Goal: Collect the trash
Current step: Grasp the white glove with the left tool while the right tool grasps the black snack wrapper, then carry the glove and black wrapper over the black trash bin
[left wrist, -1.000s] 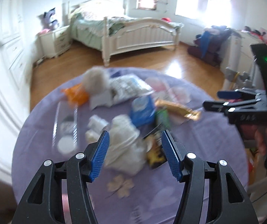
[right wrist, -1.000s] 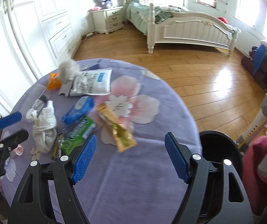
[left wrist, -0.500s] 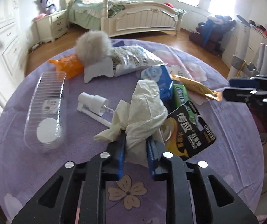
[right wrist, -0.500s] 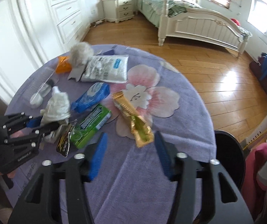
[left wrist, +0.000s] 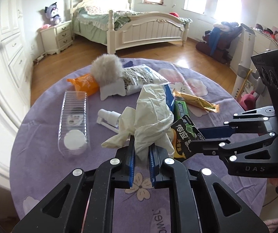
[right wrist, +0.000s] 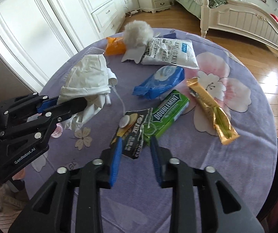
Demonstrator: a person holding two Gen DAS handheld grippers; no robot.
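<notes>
Here, on the round purple tablecloth (left wrist: 42, 136), the leftmost item is a clear ribbed plastic tray (left wrist: 74, 122), whose contents are hard to read through the plastic. Beside it a small white spray bottle (left wrist: 107, 116) lies half hidden behind the crumpled white glove (left wrist: 150, 116), which the left gripper (left wrist: 141, 155) has clamped between its blue pads, its jaws closing that last bit on the glove's lower end. Farther back, a grey fur pompom (left wrist: 106, 70) covers part of an orange packet (left wrist: 84, 82) and a white printed bag (left wrist: 140, 77). To the right, the black battery card (right wrist: 133, 134) sits between the right gripper's (right wrist: 136, 151) closing jaws, but whether the pads already press it cannot be told. The green gum pack (right wrist: 168, 112) touches that card; the gold wrapper (right wrist: 212, 112) lies farthest right.
</notes>
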